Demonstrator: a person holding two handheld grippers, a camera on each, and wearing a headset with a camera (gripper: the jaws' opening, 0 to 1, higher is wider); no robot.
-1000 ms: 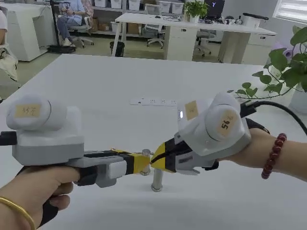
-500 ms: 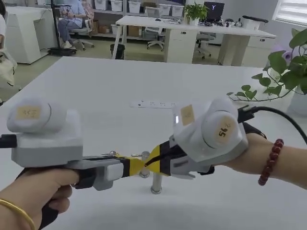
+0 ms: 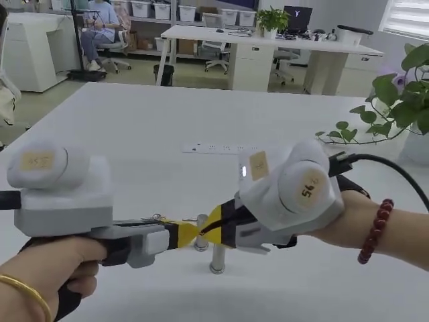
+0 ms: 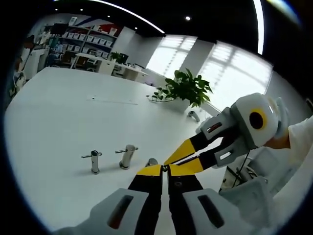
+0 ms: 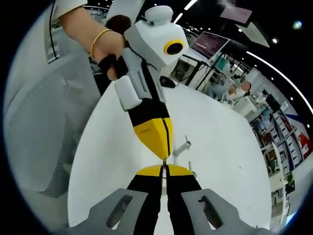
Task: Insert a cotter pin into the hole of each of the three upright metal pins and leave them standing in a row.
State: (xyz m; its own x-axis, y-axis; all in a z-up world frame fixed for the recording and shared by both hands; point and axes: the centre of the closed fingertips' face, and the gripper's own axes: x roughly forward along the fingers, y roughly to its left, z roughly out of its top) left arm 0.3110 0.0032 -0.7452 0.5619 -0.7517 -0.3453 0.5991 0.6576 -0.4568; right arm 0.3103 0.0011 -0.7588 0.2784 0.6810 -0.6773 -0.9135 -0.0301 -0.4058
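Note:
My left gripper [image 3: 190, 233] [image 4: 165, 169] and right gripper [image 3: 209, 229] [image 5: 165, 169] meet tip to tip, both with jaws together. A thin grey sliver, seemingly a cotter pin [image 5: 165, 163], sits where the tips join; which jaws pinch it is unclear. Directly under the tips stands a bare upright metal pin [image 3: 217, 258] [image 4: 152, 161]. Two more upright pins [image 4: 93, 161] [image 4: 127, 155] stand beside it in a row, each with a cotter pin through its top. One of these [image 3: 202, 235] shows just behind the tips in the head view, and one [image 5: 182, 147] in the right gripper view.
The white table [image 3: 167, 127] stretches ahead, with a white power strip [image 3: 213, 149] lying flat farther back. A potted plant [image 3: 395, 100] stands at the right edge. Desks, shelves and a seated person are in the room beyond the table.
The two grippers stay tip to tip above the near pin, drifting only slightly. The head camera has tilted a little.

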